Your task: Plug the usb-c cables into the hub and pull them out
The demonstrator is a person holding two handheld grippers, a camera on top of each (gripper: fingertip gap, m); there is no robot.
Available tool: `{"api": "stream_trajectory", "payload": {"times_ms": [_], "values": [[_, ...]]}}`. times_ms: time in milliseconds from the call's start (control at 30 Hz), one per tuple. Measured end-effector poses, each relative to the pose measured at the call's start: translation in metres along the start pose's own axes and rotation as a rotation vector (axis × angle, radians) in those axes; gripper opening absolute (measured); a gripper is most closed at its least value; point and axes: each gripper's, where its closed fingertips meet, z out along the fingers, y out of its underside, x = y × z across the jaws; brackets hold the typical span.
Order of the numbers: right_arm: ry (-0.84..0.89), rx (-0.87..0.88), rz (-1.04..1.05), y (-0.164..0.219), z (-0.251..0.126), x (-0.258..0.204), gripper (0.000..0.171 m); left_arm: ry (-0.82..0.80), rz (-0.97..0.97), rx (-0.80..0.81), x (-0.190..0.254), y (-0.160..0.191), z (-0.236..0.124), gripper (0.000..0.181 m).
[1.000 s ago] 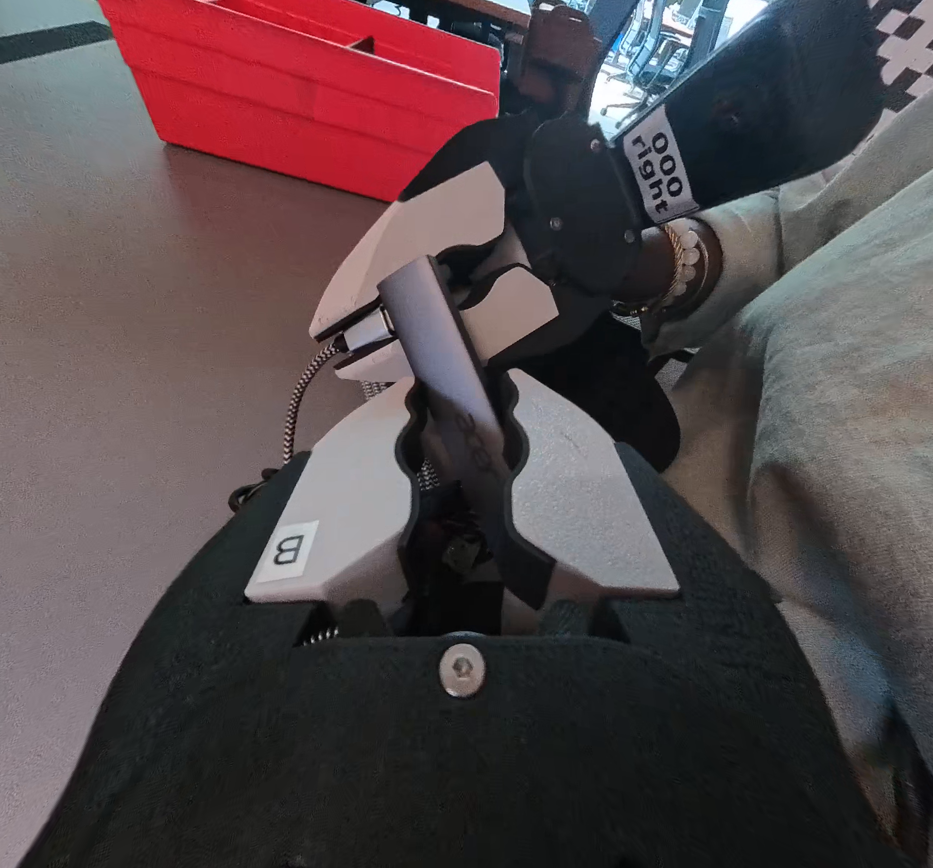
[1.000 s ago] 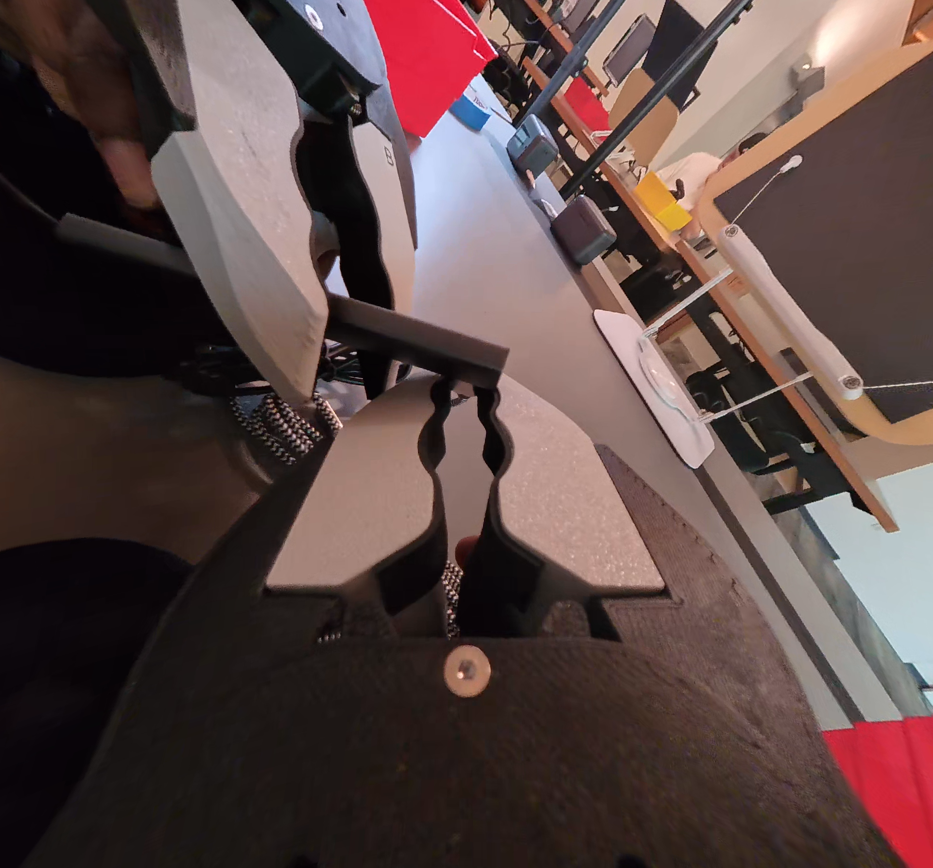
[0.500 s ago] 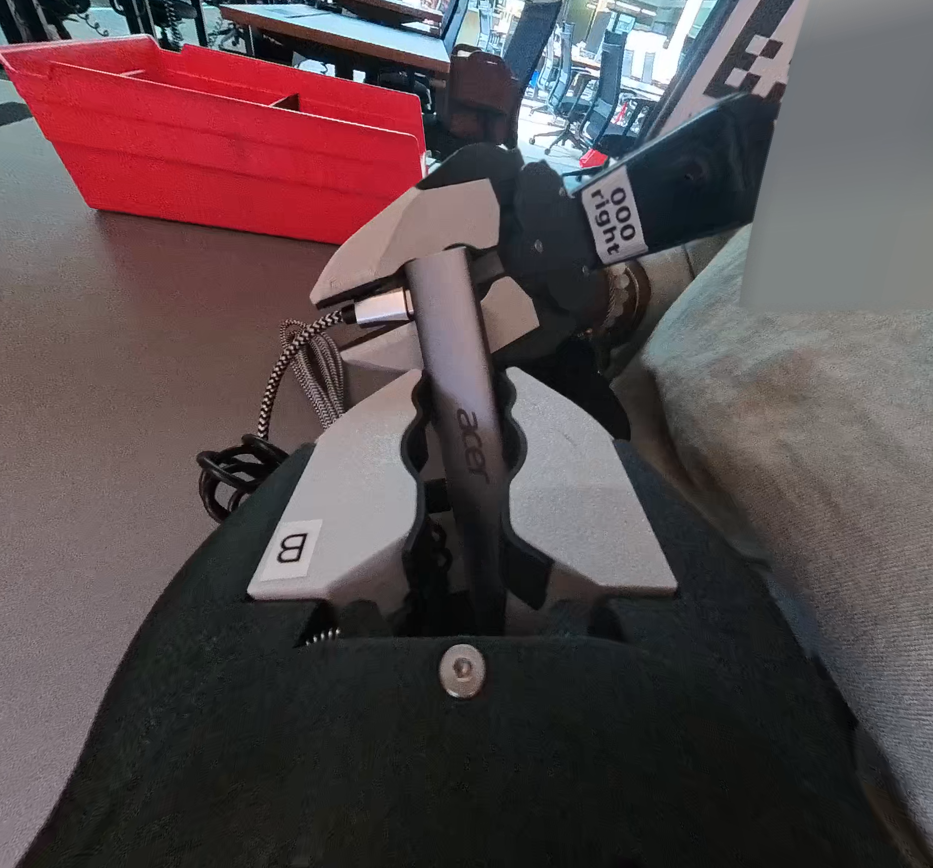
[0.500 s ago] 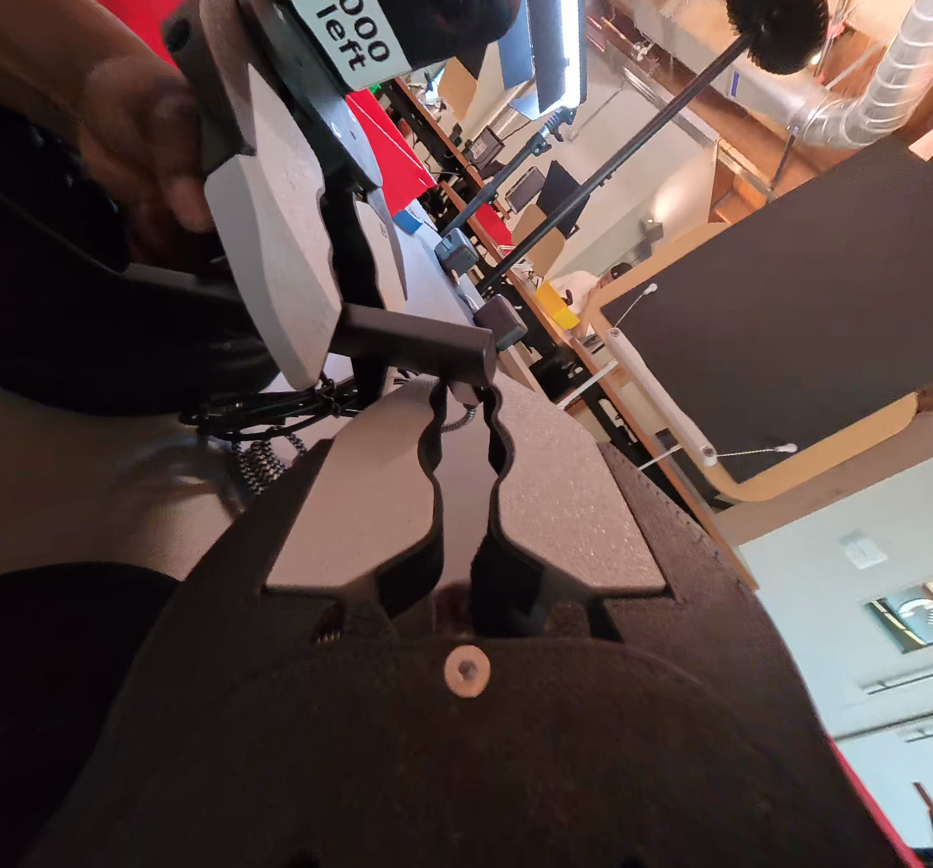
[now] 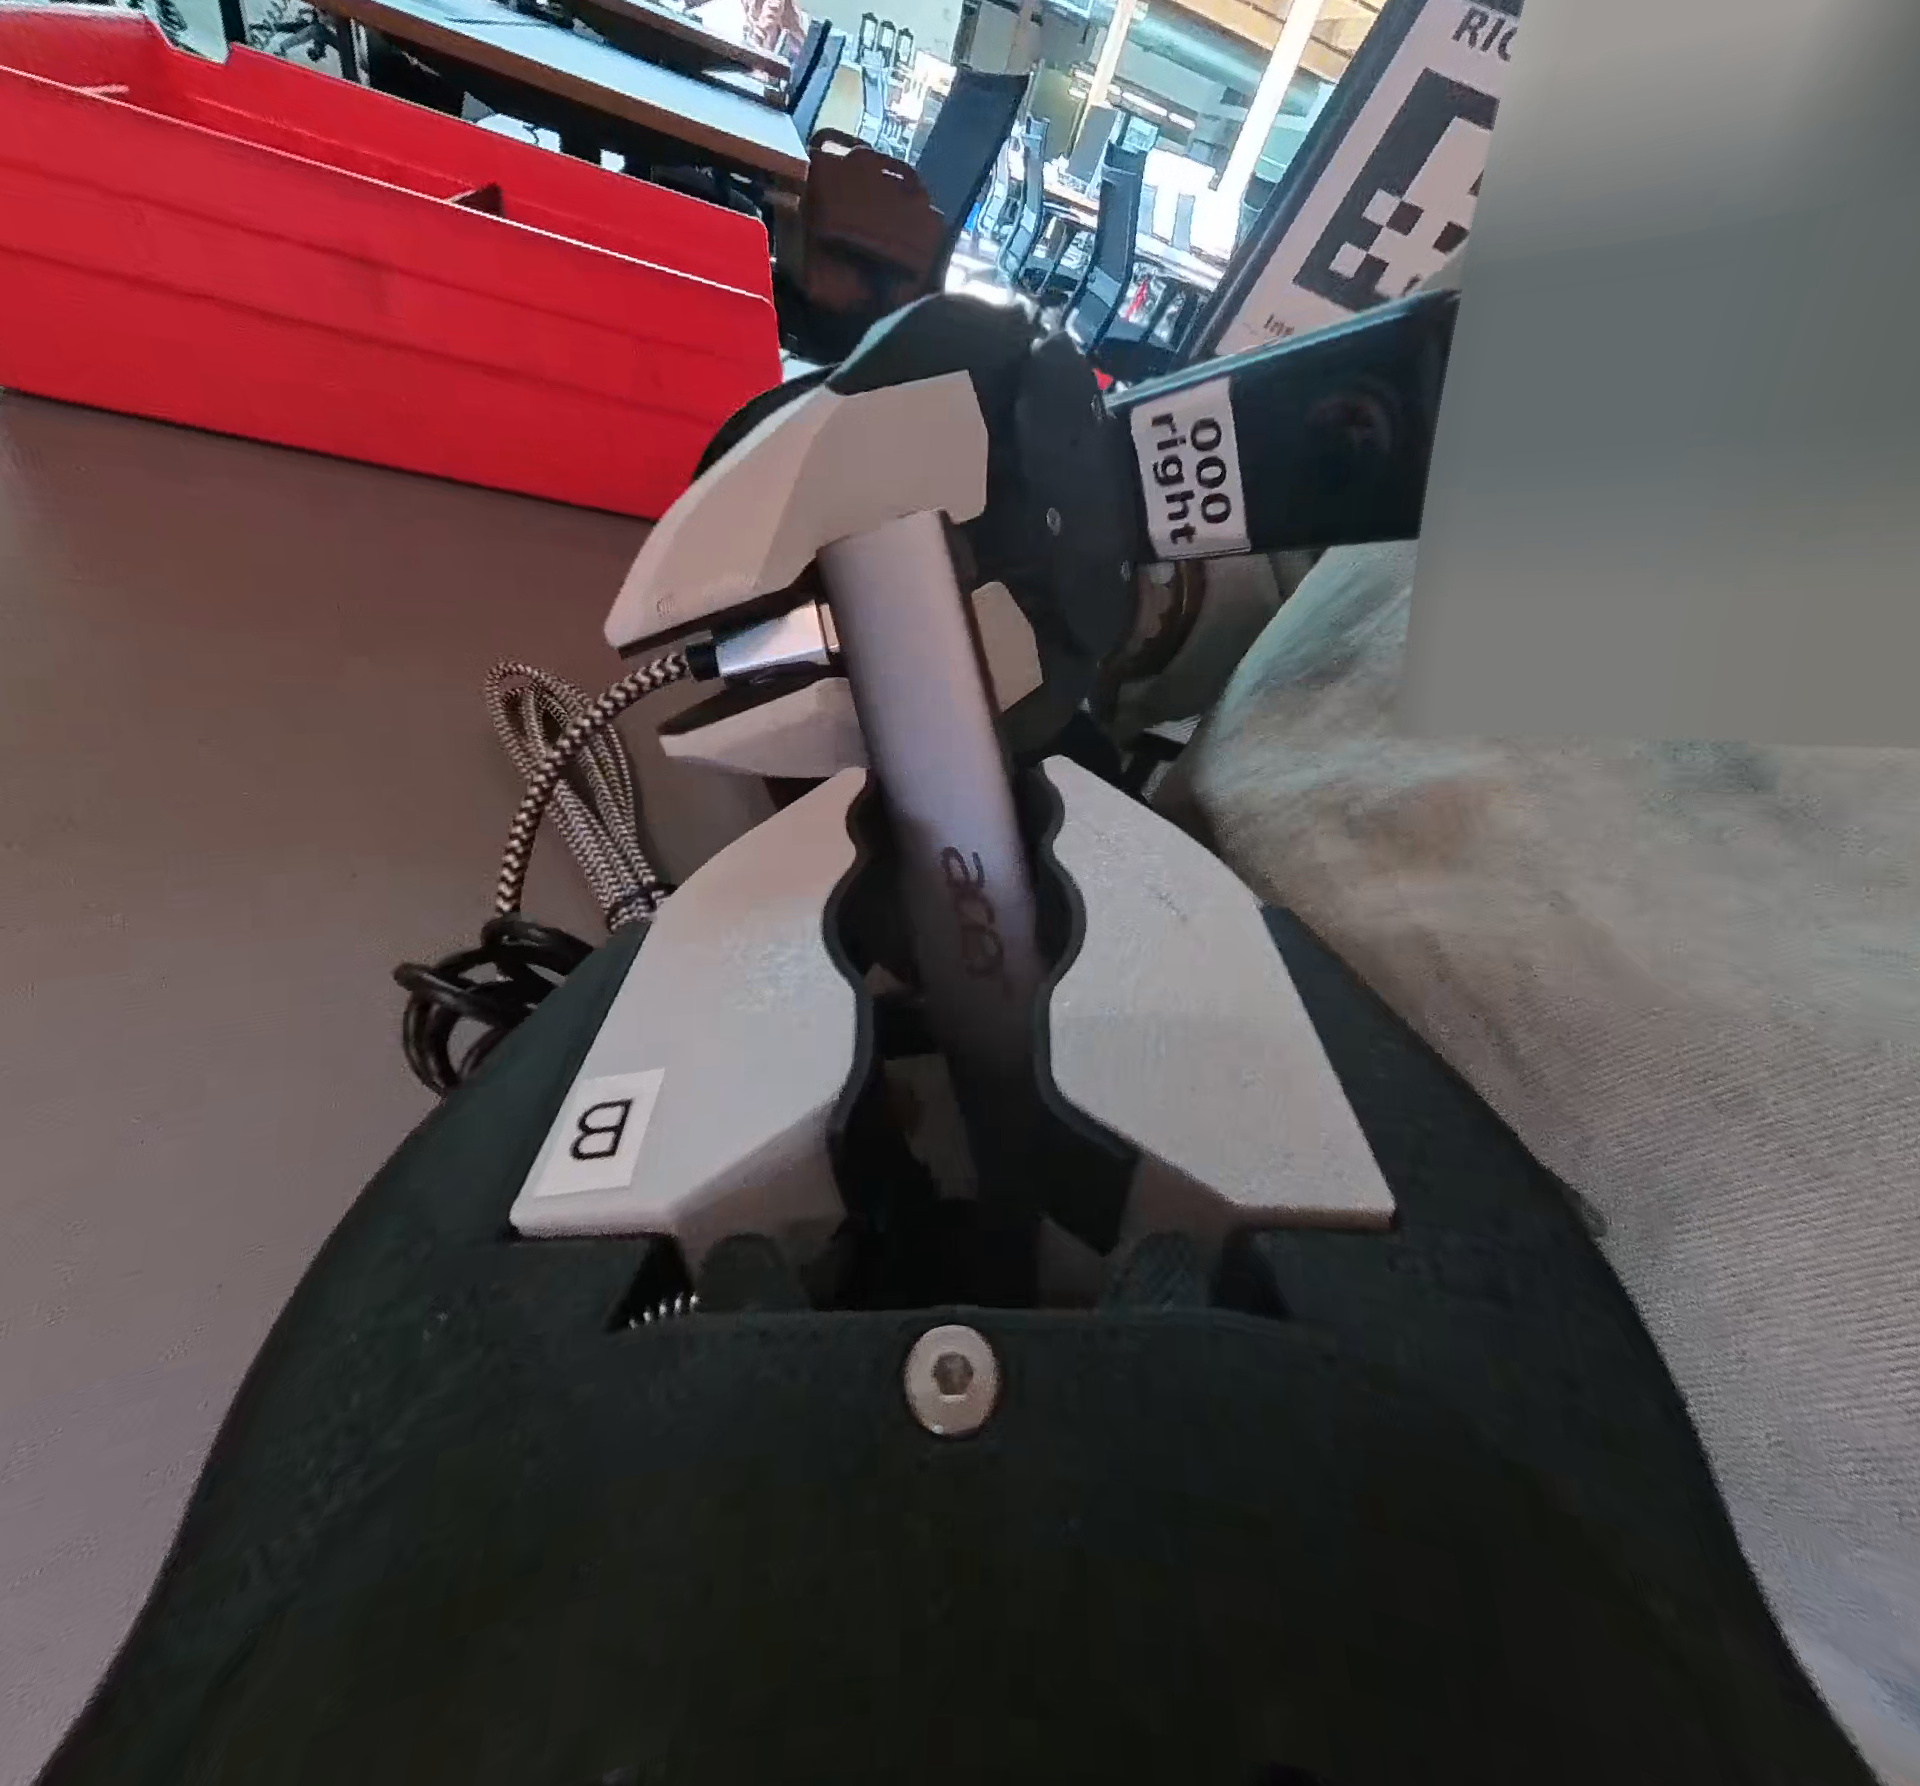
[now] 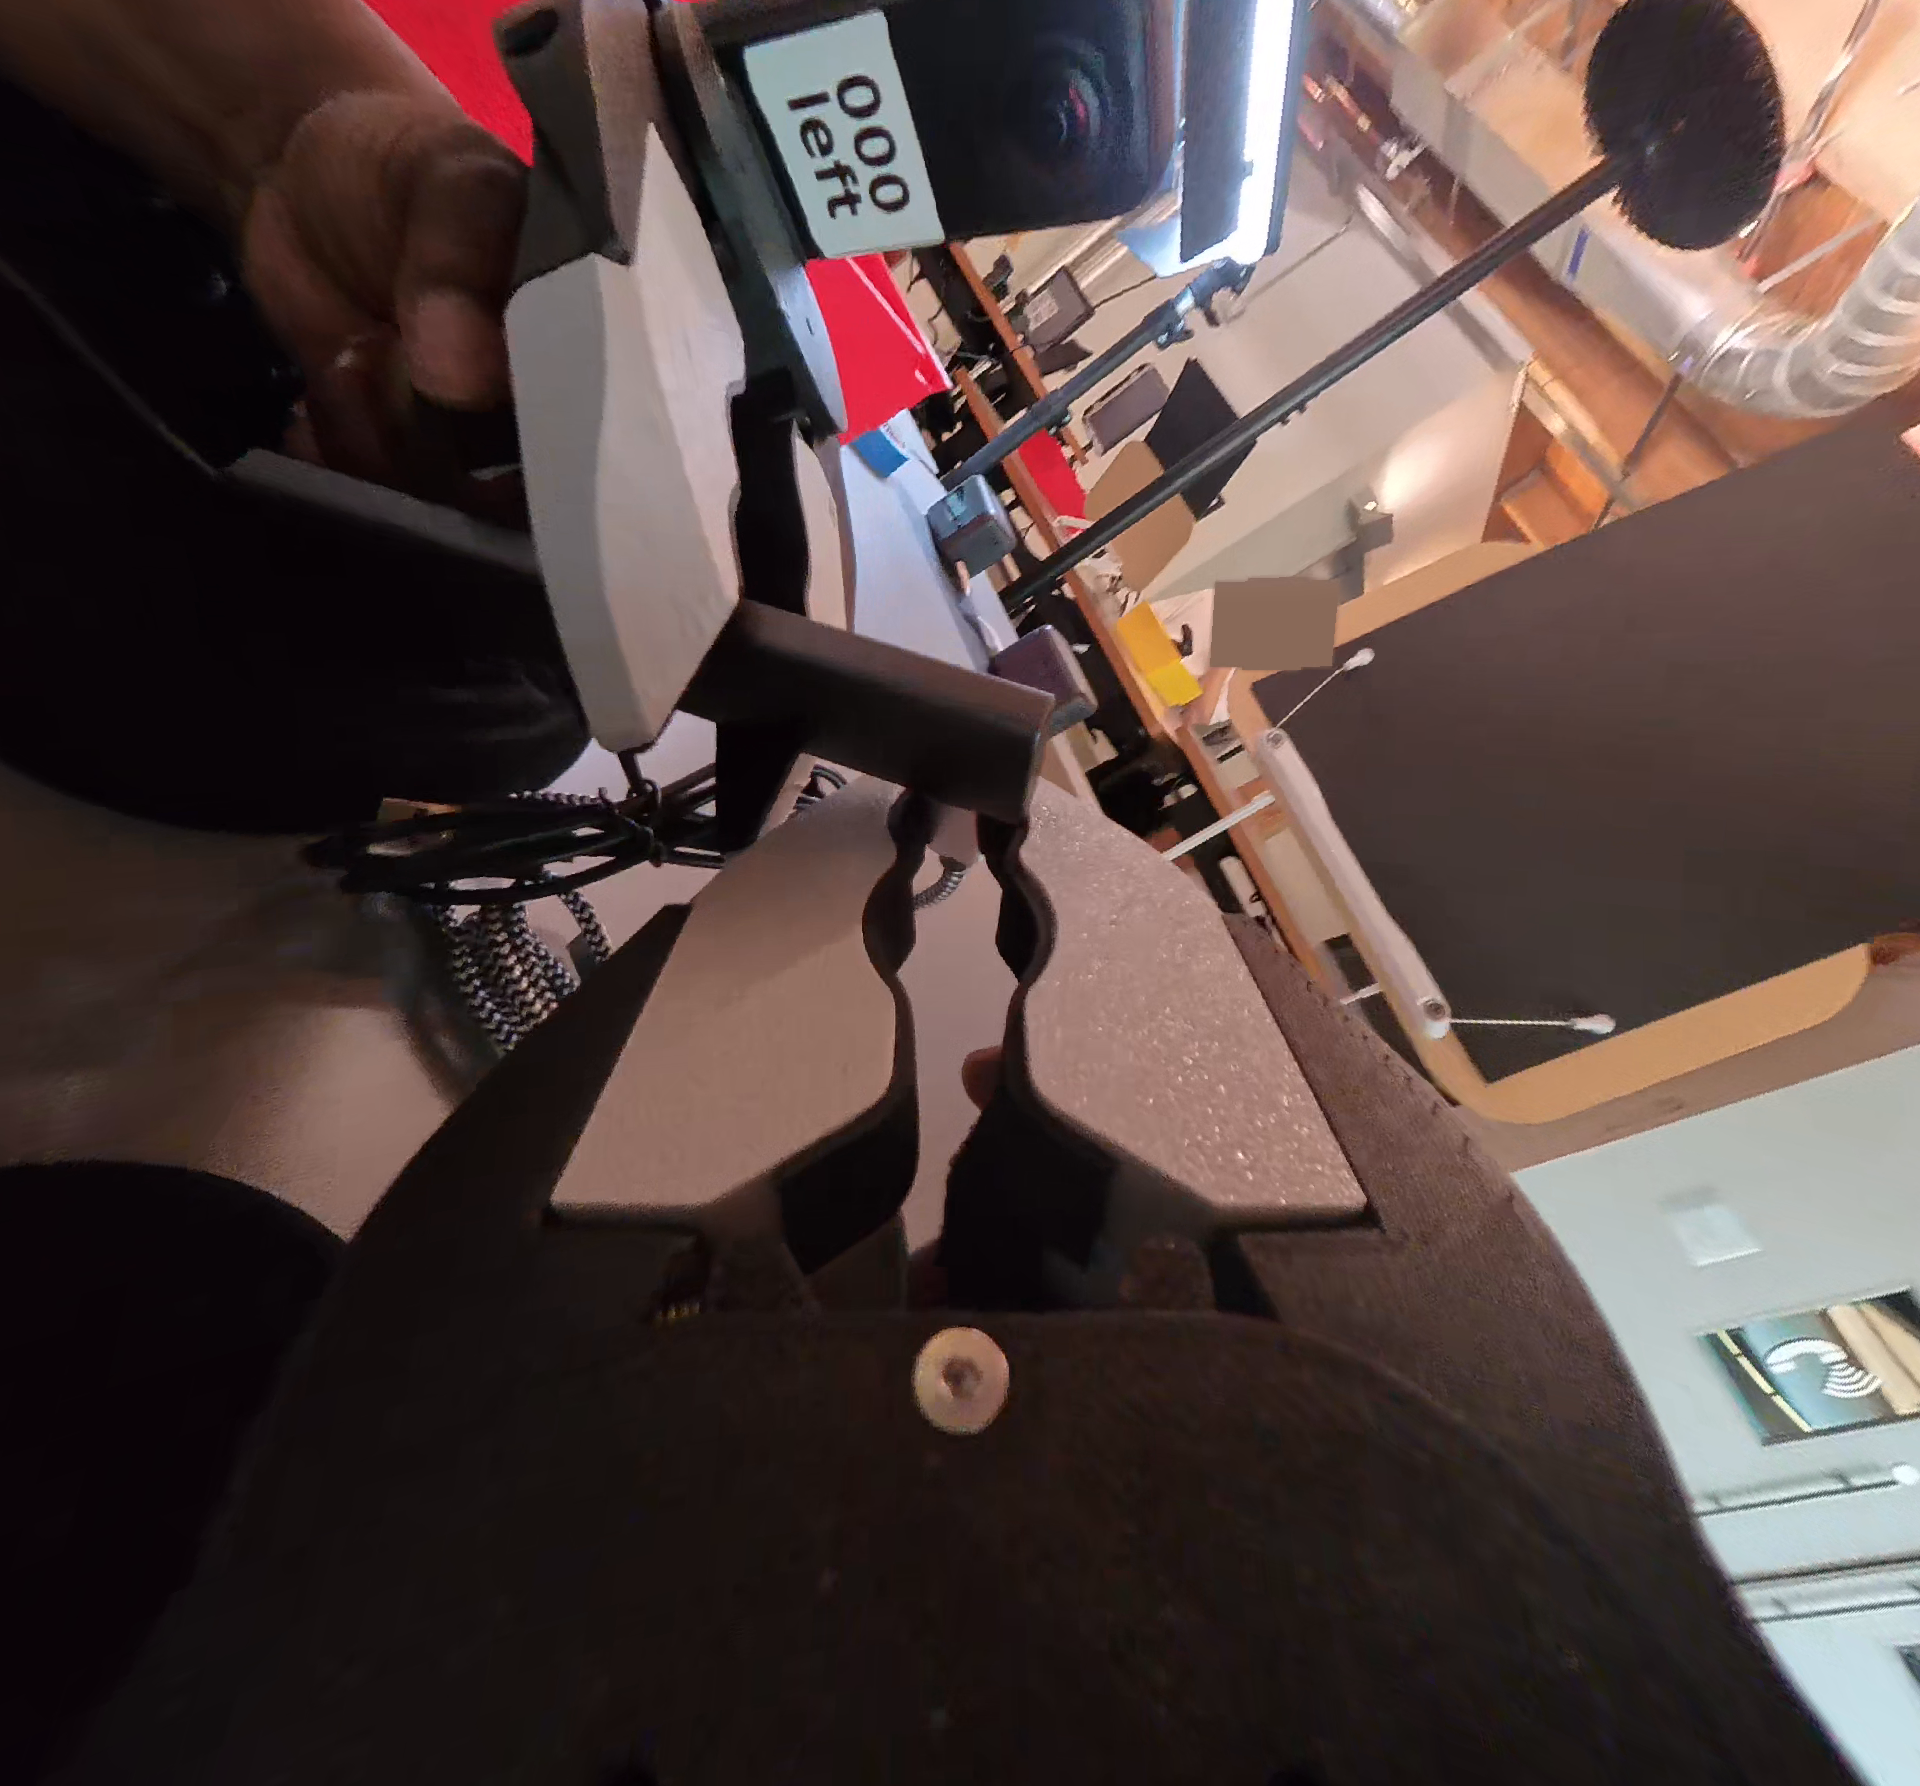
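left side: the counter [image 5: 260,749] is bare and wide here, easy way in
far left: red bin [image 5: 395,282] walls off the back edge
middle: hub [image 5: 935,780] stands up between both grippers, the right hand-held gripper [image 5: 769,666] sits right on its top end, no gap there
low down: braided cable [image 5: 561,791] and a black coil [image 5: 468,998] trail on the counter just left of the left hand-held gripper [image 5: 951,926]
right side: person's grey sleeve [image 5: 1558,1009] fills it, blocked
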Motion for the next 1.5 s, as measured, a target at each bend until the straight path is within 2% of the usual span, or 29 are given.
{"api": "stream_trajectory", "payload": {"times_ms": [167, 200, 233, 267, 400, 433, 500, 633, 700, 833, 967, 1033, 1133, 1233, 1333, 1400, 1433, 1467, 1500], "values": [[-0.049, -0.057, 0.080, 0.011, 0.002, -0.006, 0.011, -0.030, -0.008, -0.027, -0.004, 0.004, 0.002, 0.031], [-0.064, -0.078, 0.091, 0.015, 0.005, -0.006, 0.011, -0.045, -0.021, -0.028, -0.007, 0.004, 0.002, 0.025], [-0.074, -0.083, 0.103, 0.017, 0.007, -0.006, 0.011, -0.057, -0.033, -0.025, -0.009, 0.004, 0.001, 0.031], [-0.082, -0.086, 0.120, 0.020, 0.008, -0.007, 0.011, -0.069, -0.043, -0.025, -0.011, 0.005, 0.001, 0.026], [-0.121, -0.086, 0.218, 0.026, 0.012, -0.010, 0.012, -0.082, -0.074, -0.022, -0.015, 0.005, 0.000, 0.032], [-0.121, -0.088, 0.221, 0.026, 0.013, -0.009, 0.012, -0.083, -0.076, -0.018, -0.016, 0.004, -0.001, 0.026], [-0.118, -0.071, 0.249, 0.022, 0.014, -0.005, 0.012, -0.061, -0.086, 0.021, -0.014, -0.001, -0.003, 0.026], [-0.011, -0.088, 0.128, 0.006, 0.011, 0.012, 0.011, -0.029, -0.051, 0.093, -0.009, -0.013, -0.008, 0.026], [0.084, -0.173, 0.015, 0.006, 0.006, 0.023, 0.011, -0.163, 0.067, 0.113, -0.015, -0.021, -0.011, 0.026], [0.198, -0.381, -0.052, 0.018, -0.005, 0.038, 0.010, -0.601, 0.360, 0.134, -0.028, -0.055, -0.026, 0.036], [0.189, -0.482, -0.014, 0.019, -0.008, 0.037, 0.010, -0.812, 0.517, 0.013, -0.031, -0.061, -0.013, 0.036], [0.174, -0.502, -0.021, 0.018, -0.007, 0.035, 0.010, -0.902, 0.575, -0.016, -0.038, -0.063, -0.011, 0.028], [0.165, -0.473, -0.008, 0.014, -0.005, 0.034, 0.010, -0.864, 0.571, -0.002, -0.035, -0.065, -0.002, 0.010], [0.162, -0.425, 0.019, 0.009, -0.003, 0.033, 0.010, -0.814, 0.546, 0.090, -0.031, -0.068, -0.005, 0.010], [0.126, -0.407, 0.028, 0.009, 0.003, 0.026, 0.011, -0.681, 0.337, 0.280, -0.032, -0.066, -0.015, 0.009], [0.106, -0.437, 0.010, 0.017, 0.010, 0.018, 0.011, -0.671, 0.254, 0.321, -0.038, -0.059, -0.020, 0.008], [0.040, -0.540, 0.009, 0.038, 0.010, 0.005, 0.010, -0.659, 0.246, 0.404, -0.033, -0.066, -0.028, 0.009], [-0.060, -0.766, 0.014, 0.087, 0.000, -0.019, 0.010, -0.623, 0.241, 0.583, -0.018, -0.089, -0.050, 0.010], [-0.007, -0.771, -0.058, 0.111, -0.005, -0.022, 0.011, -0.679, 0.218, 0.680, -0.018, -0.102, -0.080, 0.009]]}}
